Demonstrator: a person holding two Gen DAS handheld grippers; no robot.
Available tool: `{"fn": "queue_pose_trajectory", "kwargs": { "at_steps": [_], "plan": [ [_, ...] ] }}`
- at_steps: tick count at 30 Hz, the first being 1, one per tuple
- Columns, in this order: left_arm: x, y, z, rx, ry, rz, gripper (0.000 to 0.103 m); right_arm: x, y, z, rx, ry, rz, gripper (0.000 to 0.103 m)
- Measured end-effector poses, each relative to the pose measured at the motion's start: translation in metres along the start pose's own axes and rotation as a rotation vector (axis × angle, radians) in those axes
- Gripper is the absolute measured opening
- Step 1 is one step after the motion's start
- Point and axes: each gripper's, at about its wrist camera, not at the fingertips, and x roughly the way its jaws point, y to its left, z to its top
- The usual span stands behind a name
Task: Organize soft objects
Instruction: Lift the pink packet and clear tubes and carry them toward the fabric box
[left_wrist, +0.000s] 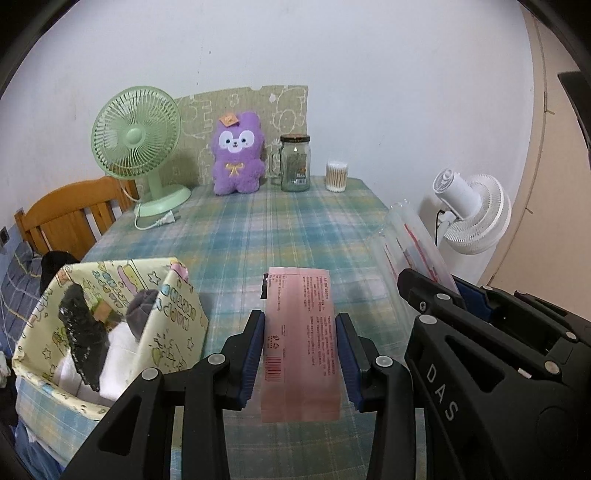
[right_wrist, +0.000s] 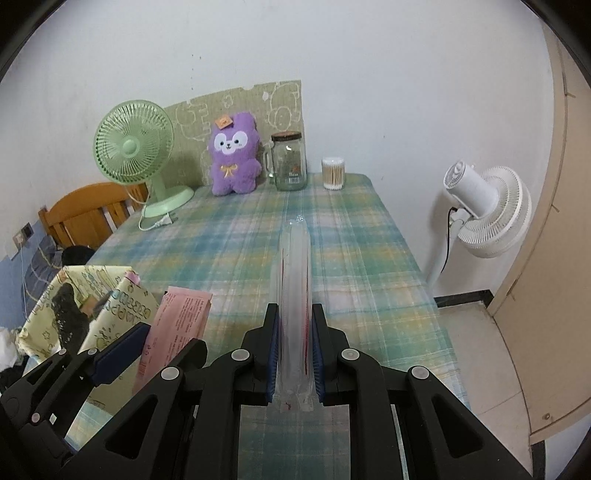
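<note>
My left gripper is shut on a flat pink packet with red print and holds it above the checked tablecloth. The packet also shows in the right wrist view. My right gripper is shut on a clear plastic bag with red markings, held edge-on; the bag shows in the left wrist view. A yellow patterned fabric bin stands at the front left with black, white and grey soft items inside. A purple plush toy sits at the back.
At the back stand a green desk fan, a glass jar and a tub of cotton swabs. A wooden headboard is left of the table. A white floor fan stands to the right.
</note>
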Motion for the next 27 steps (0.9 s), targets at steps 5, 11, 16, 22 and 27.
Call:
{"fn": "queue_pose_trajectory", "kwargs": {
  "at_steps": [5,11,16,22,27],
  "plan": [
    [-0.012,0.002,0.005,-0.001,-0.021,-0.008,0.039,-0.015,0.004,0.006,-0.003,-0.026,-0.004,0.018],
    [-0.025,0.005,0.012,0.006,-0.039,-0.020,0.039,-0.030,0.009,0.011,-0.007,-0.050,-0.009,0.018],
    [-0.035,0.008,0.015,0.012,-0.056,-0.027,0.039,-0.041,0.015,0.015,-0.010,-0.065,-0.019,0.018],
    [-0.044,0.014,0.019,0.030,-0.073,-0.031,0.039,-0.051,0.024,0.019,-0.017,-0.081,-0.033,0.018],
    [-0.048,0.022,0.020,0.029,-0.079,-0.037,0.039,-0.055,0.033,0.021,-0.023,-0.085,-0.031,0.018]
  ]
}}
